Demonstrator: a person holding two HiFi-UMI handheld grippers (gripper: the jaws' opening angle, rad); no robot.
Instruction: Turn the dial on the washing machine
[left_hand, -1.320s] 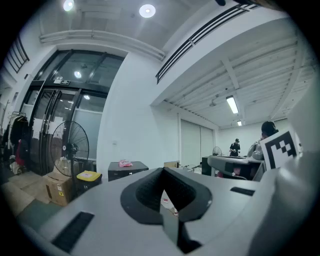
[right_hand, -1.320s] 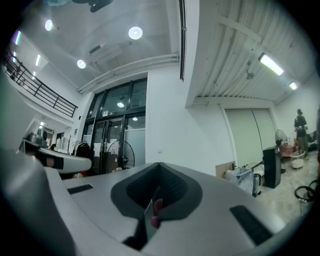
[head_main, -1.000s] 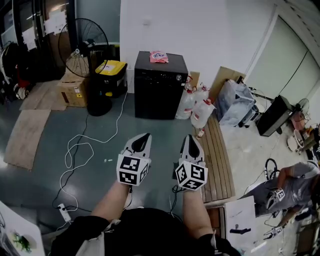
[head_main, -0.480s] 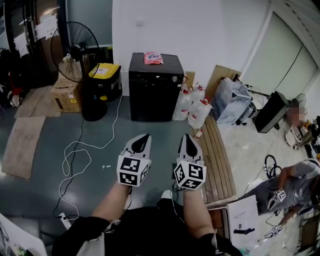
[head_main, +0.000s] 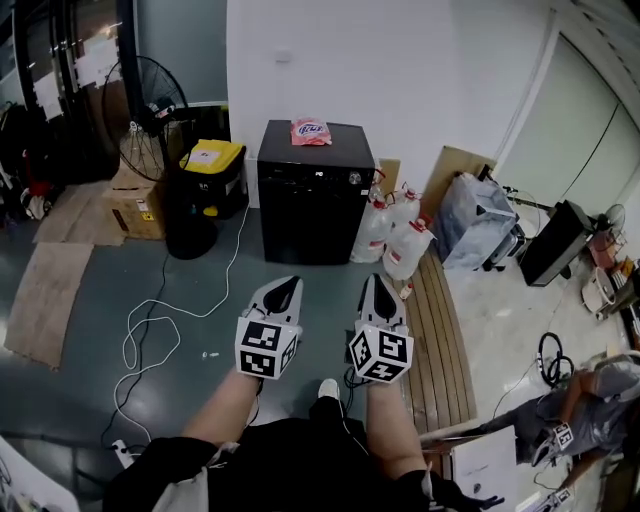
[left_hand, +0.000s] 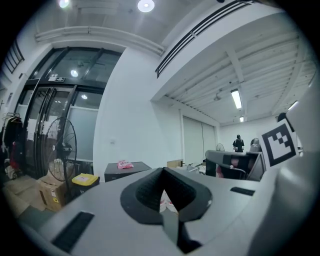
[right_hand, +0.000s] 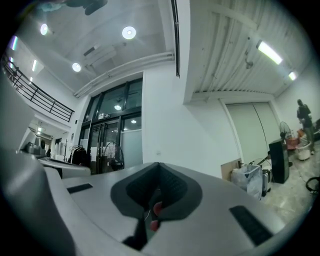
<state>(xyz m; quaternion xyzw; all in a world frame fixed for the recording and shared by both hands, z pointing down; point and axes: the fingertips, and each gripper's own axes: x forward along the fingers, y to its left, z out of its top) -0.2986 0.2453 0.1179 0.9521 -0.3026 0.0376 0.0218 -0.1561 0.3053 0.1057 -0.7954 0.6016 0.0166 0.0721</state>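
Note:
The washing machine (head_main: 318, 190) is a black box against the white back wall, with a small silver dial (head_main: 354, 178) at the top right of its front and a pink packet (head_main: 309, 131) on its lid. Both grippers are held side by side over the grey floor, well short of the machine. My left gripper (head_main: 285, 289) is shut and empty, and so is my right gripper (head_main: 382, 290). In the left gripper view the machine (left_hand: 125, 171) and the packet (left_hand: 124, 164) show far beyond the closed tips (left_hand: 162, 172). The right gripper view shows closed tips (right_hand: 159, 167).
A standing fan (head_main: 150, 100), a yellow-lidded bin (head_main: 215, 170) and a cardboard box (head_main: 135, 200) stand left of the machine. White jugs (head_main: 395, 235) and a slatted wooden bench (head_main: 440, 330) lie to its right. A white cable (head_main: 150, 330) loops across the floor. A person (head_main: 590, 410) crouches at lower right.
The head view has shifted, so the washing machine sits a little lower and nearer in the frame. Both grippers stay side by side and shut.

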